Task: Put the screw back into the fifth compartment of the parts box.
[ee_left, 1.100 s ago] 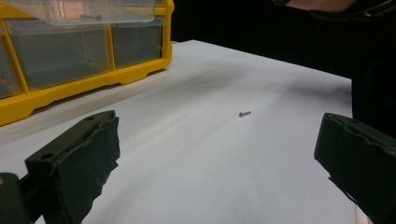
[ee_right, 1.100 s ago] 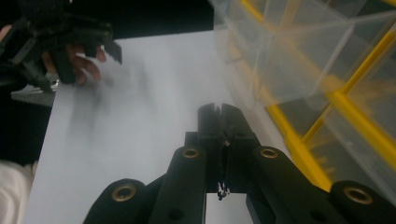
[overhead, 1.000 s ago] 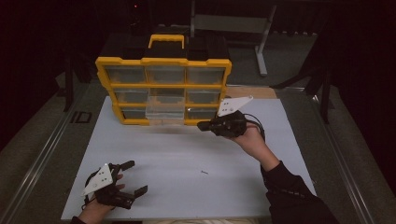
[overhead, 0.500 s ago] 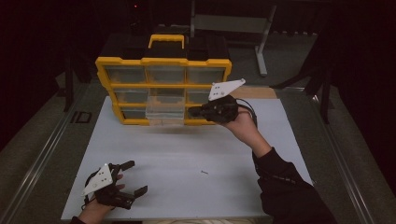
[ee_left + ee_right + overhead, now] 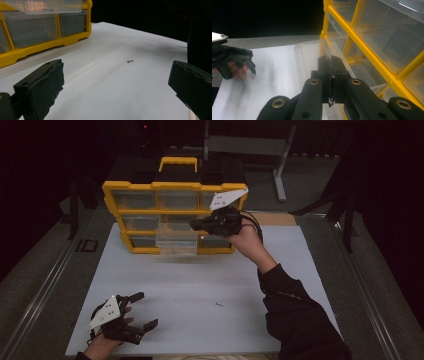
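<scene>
screws are the work here, tiny metal ones going into the yellow organizer. right gripper hovers over the pulled-out clear drawer with its jaws pressed together, and a small dark bit pokes out between the pads low down, which looks like a screw pinched there, though it is too small to be sure. one more screw lies loose on the white sheet, well apart from the organizer and ahead of the left gripper, whose jaws stand wide apart near the sheet's near edge.

such a screw should be very light, hard and smooth, so it will likely roll or skate off if nudged, and it can slip out of soft pads if caught by the tip. best hold is probably across the shank near the head, pads closing squarely from both sides while it lies flat. the drawer is thin clear plastic, light and easily pushed, so a bump from the jaws could shift it.
</scene>
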Motion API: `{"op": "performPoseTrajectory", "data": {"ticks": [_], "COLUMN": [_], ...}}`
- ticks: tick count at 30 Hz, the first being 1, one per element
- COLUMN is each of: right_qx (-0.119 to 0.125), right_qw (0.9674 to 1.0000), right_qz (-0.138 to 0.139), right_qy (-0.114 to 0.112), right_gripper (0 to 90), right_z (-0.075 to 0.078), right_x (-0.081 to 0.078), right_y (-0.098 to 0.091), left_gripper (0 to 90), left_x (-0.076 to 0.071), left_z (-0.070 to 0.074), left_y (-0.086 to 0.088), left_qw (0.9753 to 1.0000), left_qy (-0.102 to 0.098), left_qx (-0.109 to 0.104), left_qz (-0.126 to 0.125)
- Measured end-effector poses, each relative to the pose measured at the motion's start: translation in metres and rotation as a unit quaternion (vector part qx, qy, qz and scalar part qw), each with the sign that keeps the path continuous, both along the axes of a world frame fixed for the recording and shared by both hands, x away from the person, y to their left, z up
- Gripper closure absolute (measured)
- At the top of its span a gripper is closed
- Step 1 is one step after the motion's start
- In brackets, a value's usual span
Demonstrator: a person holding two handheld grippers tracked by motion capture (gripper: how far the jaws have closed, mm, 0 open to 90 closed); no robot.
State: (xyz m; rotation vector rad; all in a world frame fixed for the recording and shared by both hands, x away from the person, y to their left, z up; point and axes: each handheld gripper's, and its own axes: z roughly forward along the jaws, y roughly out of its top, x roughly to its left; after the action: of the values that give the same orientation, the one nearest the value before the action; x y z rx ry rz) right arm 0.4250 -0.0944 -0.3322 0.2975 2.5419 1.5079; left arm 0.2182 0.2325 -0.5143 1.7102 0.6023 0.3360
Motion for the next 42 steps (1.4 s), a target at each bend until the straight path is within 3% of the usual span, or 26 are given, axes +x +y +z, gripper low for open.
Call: {"op": "performPoseTrajectory", "data": {"ticks": [8,15,27,31,35,42], "right_qx": [-0.001,0.0,-0.017,-0.048,-0.058,-0.051], "right_qw": [0.9999,0.9994,0.9989,0.9977,0.9969,0.9977], "right_qz": [0.012,0.031,0.017,0.02,0.018,0.004], "right_qy": [0.007,0.016,0.041,0.043,0.05,0.043], "right_gripper": [87.5,87.5,87.4,87.3,87.2,67.4], "right_z": [-0.004,-0.009,-0.022,-0.029,-0.033,-0.032], "right_x": [0.008,0.014,0.025,0.028,0.031,0.031], "right_y": [0.018,0.022,0.028,0.038,0.044,0.043], "left_gripper": [1.3,1.3,1.3,1.3,1.4,1.3], "left_x": [0.0,0.0,0.0,0.0,0.0,0.0], "left_z": [0.0,0.0,0.0,0.0,0.0,0.0], "left_y": [0.0,0.0,0.0,0.0,0.0,0.0], "left_qw": [1.0,1.0,1.0,1.0,1.0,1.0], "left_qy": [0.0,0.0,0.001,-0.001,0.0,-0.001], "left_qx": [0.001,0.0,0.0,0.0,0.001,0.001], "left_qz": [-0.001,-0.002,-0.003,-0.002,-0.004,-0.003]}}
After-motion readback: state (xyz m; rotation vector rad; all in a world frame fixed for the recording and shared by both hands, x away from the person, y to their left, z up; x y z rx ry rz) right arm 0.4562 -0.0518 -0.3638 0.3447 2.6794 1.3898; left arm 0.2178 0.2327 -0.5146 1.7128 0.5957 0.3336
